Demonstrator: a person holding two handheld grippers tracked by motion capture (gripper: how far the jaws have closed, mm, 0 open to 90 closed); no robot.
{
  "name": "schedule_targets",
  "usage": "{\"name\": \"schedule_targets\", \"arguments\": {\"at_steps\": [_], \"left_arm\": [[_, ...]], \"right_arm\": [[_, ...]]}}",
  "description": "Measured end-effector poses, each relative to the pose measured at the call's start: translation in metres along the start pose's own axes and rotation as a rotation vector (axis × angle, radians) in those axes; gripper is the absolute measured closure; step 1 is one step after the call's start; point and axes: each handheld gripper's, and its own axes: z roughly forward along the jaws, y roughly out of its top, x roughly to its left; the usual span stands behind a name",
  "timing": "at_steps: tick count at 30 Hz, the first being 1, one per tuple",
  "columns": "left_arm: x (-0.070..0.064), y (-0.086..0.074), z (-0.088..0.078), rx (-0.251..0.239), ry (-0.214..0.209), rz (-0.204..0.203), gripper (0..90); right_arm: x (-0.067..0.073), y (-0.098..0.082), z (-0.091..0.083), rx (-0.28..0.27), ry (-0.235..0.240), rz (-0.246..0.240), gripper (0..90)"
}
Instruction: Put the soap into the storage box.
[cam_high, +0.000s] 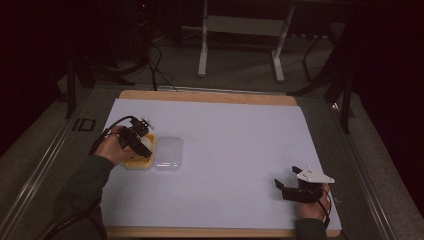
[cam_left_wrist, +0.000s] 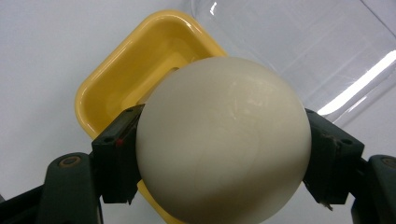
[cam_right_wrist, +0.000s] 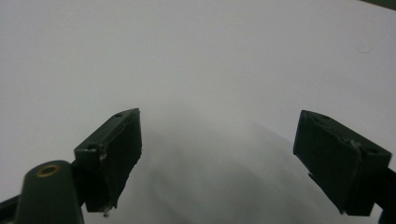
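A cream-white ball (cam_left_wrist: 224, 140) sits clamped between both black jaws of my left gripper (cam_left_wrist: 224, 158), just above a small yellow tray (cam_left_wrist: 130, 79). From the high view the left gripper (cam_high: 141, 144) hovers over that yellow tray (cam_high: 131, 163) at the table's left. A clear plastic lid (cam_high: 168, 153) lies flat right beside the tray, and its edge (cam_left_wrist: 299, 42) shows behind the ball. My right gripper (cam_high: 286, 189) rests low near the front right corner, jaws spread wide with only white table cover (cam_right_wrist: 210, 70) between them.
The white cover (cam_high: 225, 150) lies over a wooden table whose edge (cam_high: 210, 96) shows at the back. Cables and metal stand legs (cam_high: 202, 55) are on the floor beyond it. Dark rails run along both sides.
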Motion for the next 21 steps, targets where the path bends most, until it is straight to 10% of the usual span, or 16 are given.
{"name": "schedule_targets", "arguments": {"at_steps": [21], "left_arm": [[0.0099,0.0047,0.0084,0.007,0.013,-0.006,25.5]], "right_arm": [[-0.0001,0.0,-0.0001,0.0,0.001,0.0,15.4]]}}
